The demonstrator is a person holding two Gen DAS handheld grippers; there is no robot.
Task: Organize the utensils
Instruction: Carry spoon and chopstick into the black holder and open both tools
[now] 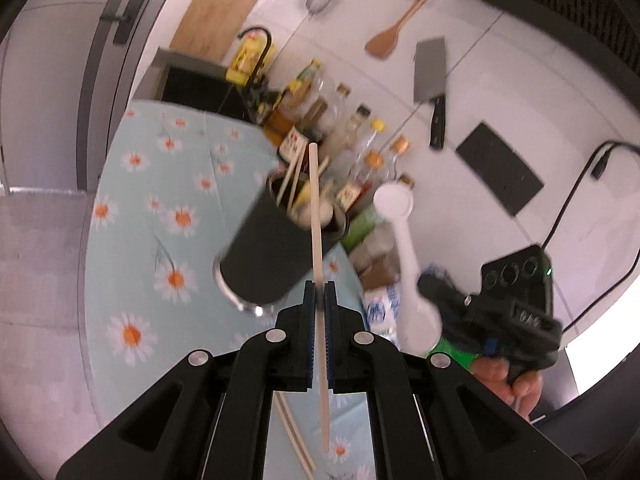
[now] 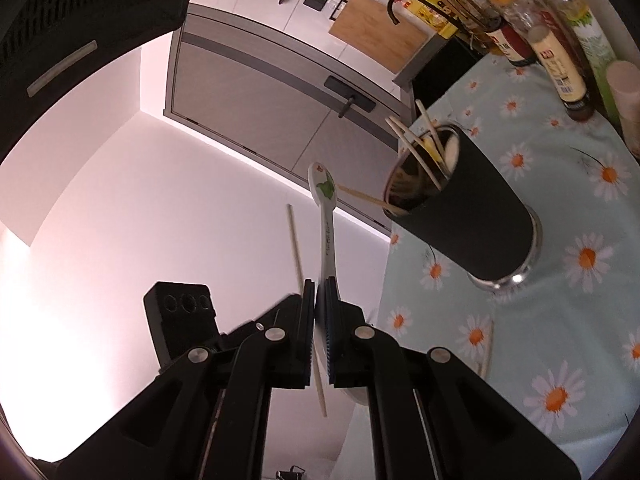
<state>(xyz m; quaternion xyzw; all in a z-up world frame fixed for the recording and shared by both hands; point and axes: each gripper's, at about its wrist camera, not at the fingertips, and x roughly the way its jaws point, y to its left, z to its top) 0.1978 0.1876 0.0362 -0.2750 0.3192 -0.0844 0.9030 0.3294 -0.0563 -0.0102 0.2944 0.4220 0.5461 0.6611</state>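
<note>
No wording can be read in either view. The bottles (image 2: 560, 68) at the back of the table carry printed labels, one cream with red and dark marks and one red and white, but the characters are too small and blurred to make out. The white spoon (image 2: 326, 216) bears a green leaf motif and a line of tiny dark print along its handle, likewise illegible.
</note>
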